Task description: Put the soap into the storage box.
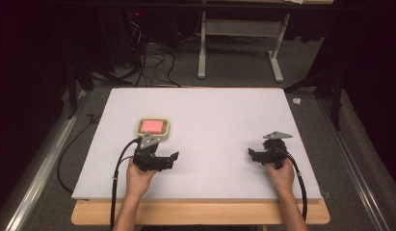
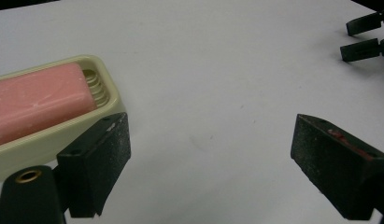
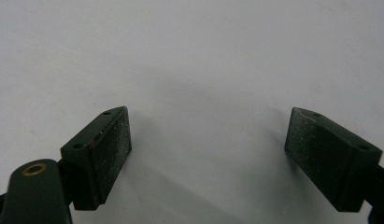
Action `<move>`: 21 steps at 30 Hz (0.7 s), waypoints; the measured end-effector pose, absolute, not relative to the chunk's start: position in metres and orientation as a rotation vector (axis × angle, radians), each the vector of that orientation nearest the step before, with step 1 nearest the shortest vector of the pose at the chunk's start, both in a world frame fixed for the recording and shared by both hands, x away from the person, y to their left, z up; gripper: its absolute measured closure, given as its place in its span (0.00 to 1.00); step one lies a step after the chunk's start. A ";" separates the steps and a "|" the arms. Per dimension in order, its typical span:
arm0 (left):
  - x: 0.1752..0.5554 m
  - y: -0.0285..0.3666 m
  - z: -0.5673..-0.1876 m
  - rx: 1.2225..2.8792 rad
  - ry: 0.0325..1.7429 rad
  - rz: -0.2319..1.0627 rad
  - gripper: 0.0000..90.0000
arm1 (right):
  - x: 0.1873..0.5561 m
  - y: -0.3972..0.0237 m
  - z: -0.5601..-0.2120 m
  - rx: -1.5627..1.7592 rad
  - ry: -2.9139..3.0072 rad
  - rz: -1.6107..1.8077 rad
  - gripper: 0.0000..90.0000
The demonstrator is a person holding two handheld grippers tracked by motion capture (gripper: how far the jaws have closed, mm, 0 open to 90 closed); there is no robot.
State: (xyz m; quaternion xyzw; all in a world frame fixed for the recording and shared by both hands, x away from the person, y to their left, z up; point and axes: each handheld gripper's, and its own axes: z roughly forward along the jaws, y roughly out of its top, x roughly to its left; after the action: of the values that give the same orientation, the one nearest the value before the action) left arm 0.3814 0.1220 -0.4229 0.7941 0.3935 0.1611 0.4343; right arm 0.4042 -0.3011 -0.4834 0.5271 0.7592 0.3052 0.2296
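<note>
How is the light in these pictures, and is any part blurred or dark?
High view: the white board is evenly lit, the room around it dark. Left gripper view: soap dish sharp enough, near jaws soft. Right gripper view: soft shadows beside both jaws, slight dimming at the corners.

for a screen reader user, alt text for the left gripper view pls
A pink soap bar lies in a cream dish on a white table, just beside the left gripper's open jaws, nothing between them. The right gripper shows far off, top right.

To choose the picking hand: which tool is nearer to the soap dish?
Left. The left tool sits just beside the soap dish, jaws open; the right tool rests far across the table, open.
</note>
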 end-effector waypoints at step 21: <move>0.380 0.106 -0.433 1.998 0.950 0.362 0.14 | 0.404 -0.301 -0.483 1.450 2.088 0.840 0.17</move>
State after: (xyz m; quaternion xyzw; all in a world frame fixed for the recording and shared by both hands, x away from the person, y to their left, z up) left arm 0.3805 0.1059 -0.4329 0.8027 0.3814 0.1454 0.4348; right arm 0.4042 -0.3011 -0.4834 0.5270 0.7590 0.3053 0.2299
